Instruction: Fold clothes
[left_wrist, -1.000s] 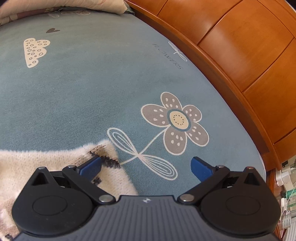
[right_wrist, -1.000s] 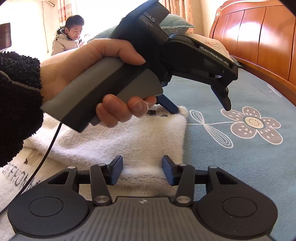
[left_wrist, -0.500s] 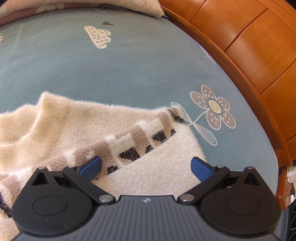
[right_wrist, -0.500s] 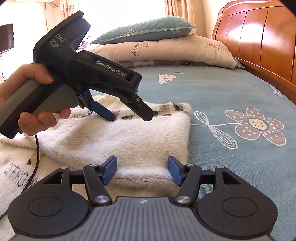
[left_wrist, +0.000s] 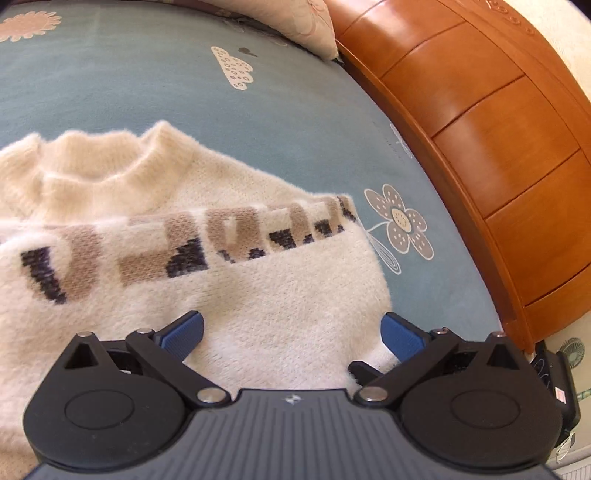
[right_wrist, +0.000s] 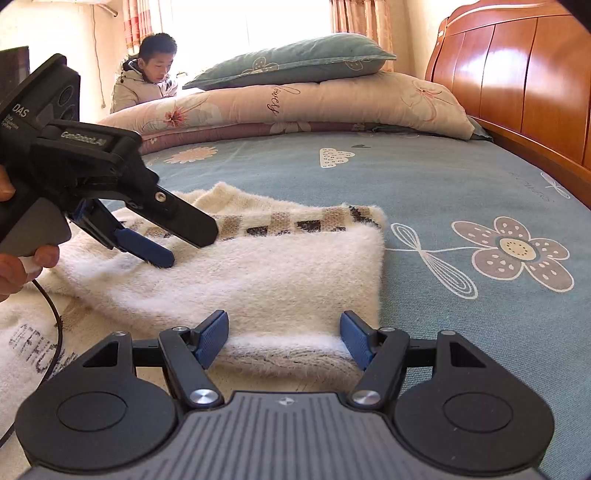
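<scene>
Since a second ago the left claw (left_wrist: 291, 330) has swept sideways across the bed (left_wrist: 147, 85), from the bare flower-print sheet to a spot over the folded cream sweater (left_wrist: 266, 295); meanwhile the right claw (right_wrist: 282, 341) has kept its place while its jaws have just been opening, with the near folded edge of the knit lying between them. Both claws now stand released: the left one's blue pads (left_wrist: 184, 332) are spread wide above the fabric and grasp nothing, and the right one's pads (right_wrist: 210, 341) sit either side of the fold without pressing it.

The sweater lies on the bed, well short of the wooden headboard (left_wrist: 498, 147) and near the pillows (right_wrist: 295, 99). Its lower half is doubled up over the chest, so the lettered band shows just past the fold's far edge. Its collar (left_wrist: 99, 158) points away from both cameras toward the pillows, and its long axis, as folded, runs across the view, left to right.

The risk, as I judge it, is the loose fold. Fluffy knit is springy, so the doubled layer may creep open or slide askew now that nothing clamps it. A pad dragging through the pile could also snag it and pull the top layer off line, leaving a crooked edge for the next fold.
</scene>
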